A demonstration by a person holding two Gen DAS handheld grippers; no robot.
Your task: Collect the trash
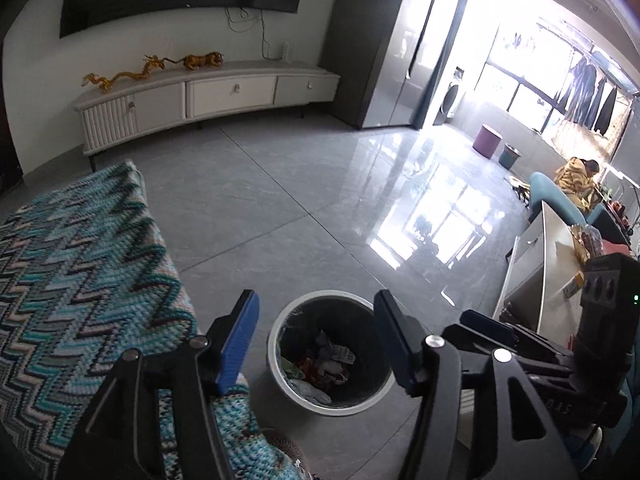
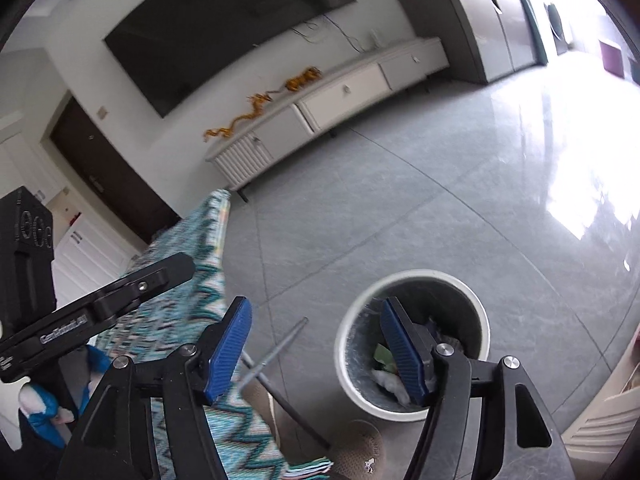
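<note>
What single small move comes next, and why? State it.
Probably swing the left gripper away from the trash bin toward the side table. Both it and the right gripper are open and empty over the bin, which already holds scraps, while small items lie on that table.

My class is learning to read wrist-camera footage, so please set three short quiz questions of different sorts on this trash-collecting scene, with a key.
1. True or false: the left gripper holds a piece of trash.
2. Which is in the waste bin? A) nothing B) crumpled wrappers and paper C) water
3. Fill in: the zigzag blanket lies to the ____ of the bin in both views.

Key
1. False. Its fingers are spread with nothing between them, as are those of the right gripper.
2. B
3. left
</note>
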